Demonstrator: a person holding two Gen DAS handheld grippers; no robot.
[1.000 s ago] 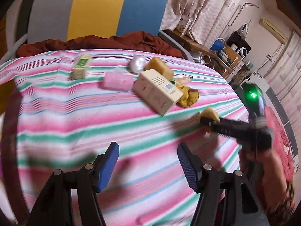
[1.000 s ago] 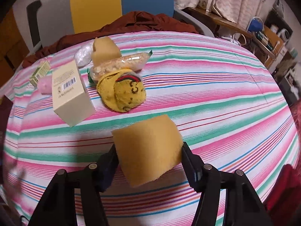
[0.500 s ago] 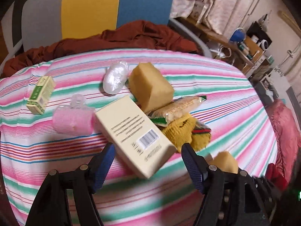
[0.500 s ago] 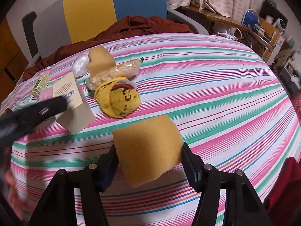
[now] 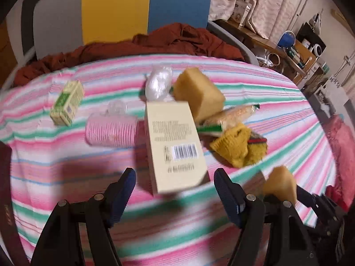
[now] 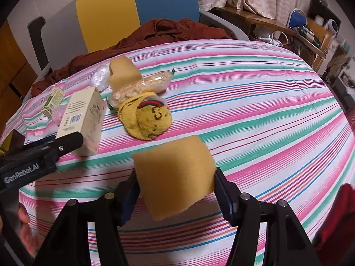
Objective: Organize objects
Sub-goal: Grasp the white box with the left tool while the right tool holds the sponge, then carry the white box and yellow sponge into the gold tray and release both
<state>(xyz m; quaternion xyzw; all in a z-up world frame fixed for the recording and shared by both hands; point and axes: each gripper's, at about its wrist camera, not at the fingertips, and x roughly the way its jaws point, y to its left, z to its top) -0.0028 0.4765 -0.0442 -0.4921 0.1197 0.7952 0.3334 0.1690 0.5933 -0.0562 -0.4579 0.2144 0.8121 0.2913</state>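
**Sponge held at right, wide jaws over the box at left**

Fingers of the right gripper [image 6: 175,190] pinch a yellow sponge block [image 6: 174,175] from both sides, holding it clear above the striped cloth [image 6: 255,110], which covers the bed or table where everything lies. The left gripper [image 5: 173,188] has its blue-padded fingers [image 5: 121,196] spread wide; its jaws have just been opening, and nothing is pressed between them. The near end of a cream carton [image 5: 175,146] with a barcode shows in the gap between the fingertips, though the pads stand apart from it on either side. The left-wrist view is blurred, so whether the carton lies flat or tilted is hard to tell.

Behind the carton sits a second sponge [image 5: 197,93], touching a crinkled clear plastic bundle [image 5: 158,83] on its left. A snack packet [image 5: 230,116] lies between that sponge and a yellow sock ball [image 5: 238,149], both just right of the carton. To the carton's left are a pink ribbed roll [image 5: 111,130] and, farther out, a small green-and-cream box [image 5: 66,103].

A rust-brown garment [image 6: 155,33] is heaped along the far edge of the cloth, before a grey, yellow and blue panel [image 6: 106,13]. In the right-wrist view, part of a hand [image 6: 24,228] shows at the lower left beneath the left gripper's black body.
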